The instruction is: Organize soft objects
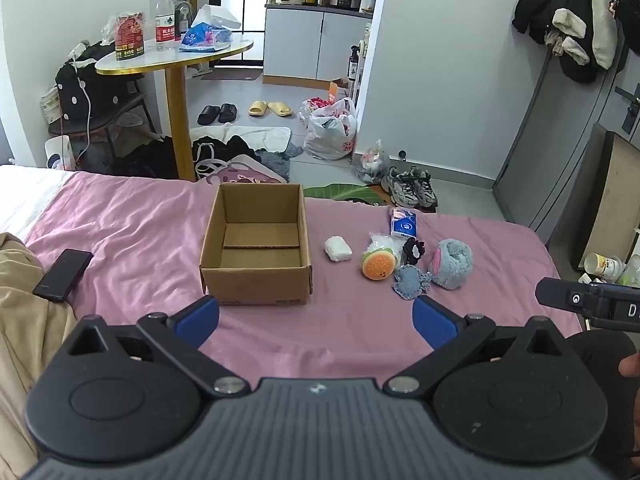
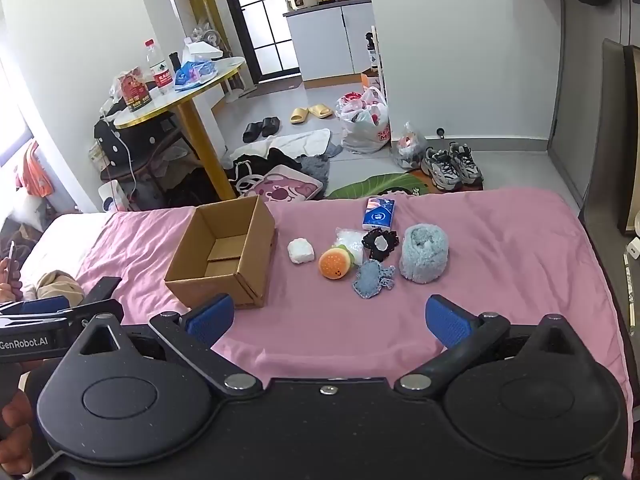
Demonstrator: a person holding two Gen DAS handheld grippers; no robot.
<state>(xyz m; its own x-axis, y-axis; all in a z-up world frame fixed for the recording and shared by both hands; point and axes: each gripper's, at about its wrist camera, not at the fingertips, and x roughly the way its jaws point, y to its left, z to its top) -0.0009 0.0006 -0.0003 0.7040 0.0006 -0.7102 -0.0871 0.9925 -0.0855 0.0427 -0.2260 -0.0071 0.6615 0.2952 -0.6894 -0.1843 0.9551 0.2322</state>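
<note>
An open, empty cardboard box (image 1: 256, 244) (image 2: 224, 256) stands on the pink bed sheet (image 1: 132, 220) (image 2: 500, 240). To its right lie a white soft lump (image 1: 337, 249) (image 2: 300, 251), a burger plush (image 1: 378, 265) (image 2: 335, 263), a clear bag (image 1: 382, 242), a black scrunchie (image 1: 413, 249) (image 2: 380, 243), a blue knitted piece (image 1: 410, 282) (image 2: 372, 278), a fluffy blue-grey plush (image 1: 452, 262) (image 2: 424, 254) and a blue tissue pack (image 1: 403, 222) (image 2: 378, 213). My left gripper (image 1: 316, 322) is open, hovering just in front of the box. My right gripper (image 2: 328, 320) is open, short of the soft things.
A black phone (image 1: 64, 274) lies on the sheet at the left, next to beige fabric (image 1: 20, 280). Beyond the bed's far edge are a round table (image 1: 176, 56), clothes, bags and shoes on the floor. A hand holds a phone (image 2: 10, 266) at far left.
</note>
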